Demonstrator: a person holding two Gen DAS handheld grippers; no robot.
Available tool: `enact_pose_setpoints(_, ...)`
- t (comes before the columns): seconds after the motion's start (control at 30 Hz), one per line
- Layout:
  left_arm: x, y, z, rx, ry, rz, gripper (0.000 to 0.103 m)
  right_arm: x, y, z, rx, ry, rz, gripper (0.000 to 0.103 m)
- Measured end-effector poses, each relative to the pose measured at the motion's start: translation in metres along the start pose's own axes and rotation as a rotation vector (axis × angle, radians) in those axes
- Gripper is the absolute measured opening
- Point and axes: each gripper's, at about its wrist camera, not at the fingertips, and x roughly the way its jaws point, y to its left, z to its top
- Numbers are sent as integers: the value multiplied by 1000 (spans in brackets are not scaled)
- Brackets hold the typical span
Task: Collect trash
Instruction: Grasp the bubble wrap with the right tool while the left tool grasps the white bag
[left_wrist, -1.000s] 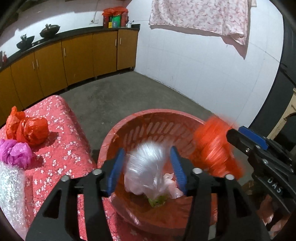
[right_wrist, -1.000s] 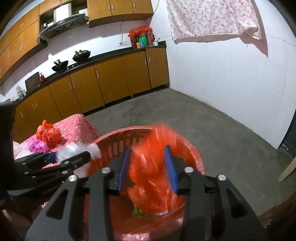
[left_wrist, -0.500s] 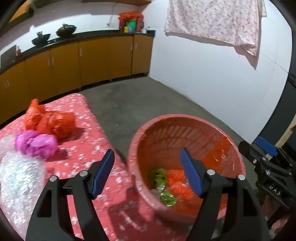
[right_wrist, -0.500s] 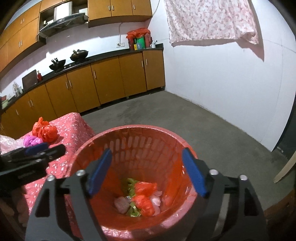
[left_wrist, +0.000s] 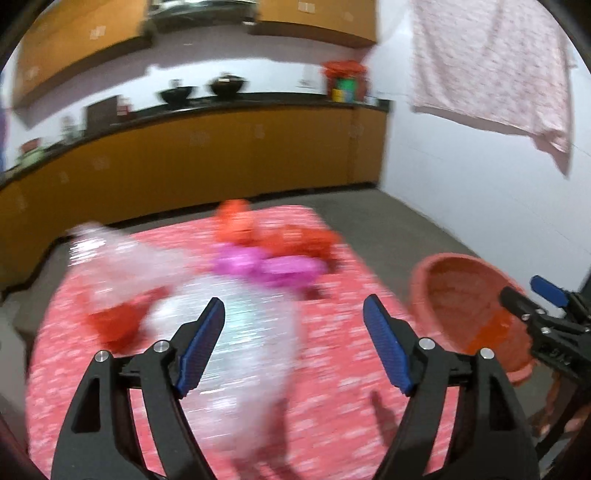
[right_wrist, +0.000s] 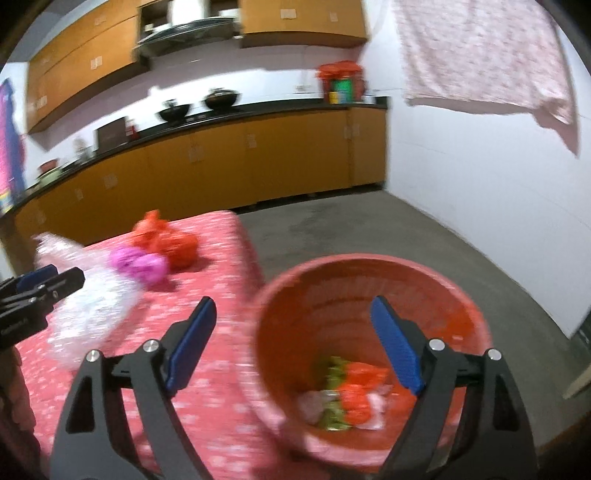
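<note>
Left hand-held gripper (left_wrist: 294, 341): jaws apart and widening, nothing between the pads. It hangs over the tabletop (left_wrist: 332, 384), which is covered in a red flowered cloth. Directly ahead of it lies a clear crinkled plastic wrap (left_wrist: 236, 332), blurred in this view. Beyond the wrap sits a pink bag (left_wrist: 269, 266), and just behind that, touching it, an orange bag (left_wrist: 291, 238). A further red scrap (left_wrist: 114, 325) lies to the left of the wrap; its nature cannot be determined through the blur.

Right hand-held gripper (right_wrist: 293, 345): jaws apart and widening, nothing gripped. It hangs above the near rim of a red basket (right_wrist: 291, 280), which stands just beside the right-hand edge of the tabletop. Collected trash (right_wrist: 351, 397) lies at the bottom of the basket: orange, green and pale pieces bunched together.

From the right wrist view, the left hand-held gripper shows at the left edge, over the clear wrap. The remaining trash on the tabletop stands well apart from the basket.

Background: orange cabinets (right_wrist: 229, 158) along the far wall and a pale cloth (right_wrist: 487, 55) hung on the white wall.
</note>
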Motion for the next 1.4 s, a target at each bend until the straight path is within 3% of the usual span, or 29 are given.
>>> enact_pose_setpoints(0.2, -27, 101, -30, -107, 9, 235, 78, 6, 86, 0, -93, 22, 164, 79)
enact_pose_setpoints(0.43, -40, 172, -54, -241, 30, 359, 79, 22, 178, -13, -181, 73, 275, 78)
enact_pose_setpoints(0.8, -40, 197, -60, -291, 11, 353, 79, 58, 247, -27, -273, 140, 245, 83)
enact_pose_setpoints(0.83, -40, 197, -61, -292, 12, 349, 79, 60, 248, -28, -280, 150, 241, 75)
enact_pose_setpoints(0.87, -39, 198, -61, -294, 12, 345, 79, 62, 248, -30, -285, 159, 240, 60)
enact_pose_setpoints(0.97, -36, 196, -61, -295, 17, 333, 79, 68, 245, -33, -291, 200, 240, 36)
enact_pose_setpoints(1.17, -27, 185, -60, -283, 34, 291, 79, 62, 225, -29, -247, 185, 246, 21)
enact_pose_setpoints(1.4, -15, 165, -53, -268, 53, 234, 79, 46, 197, -21, -204, 146, 225, 19)
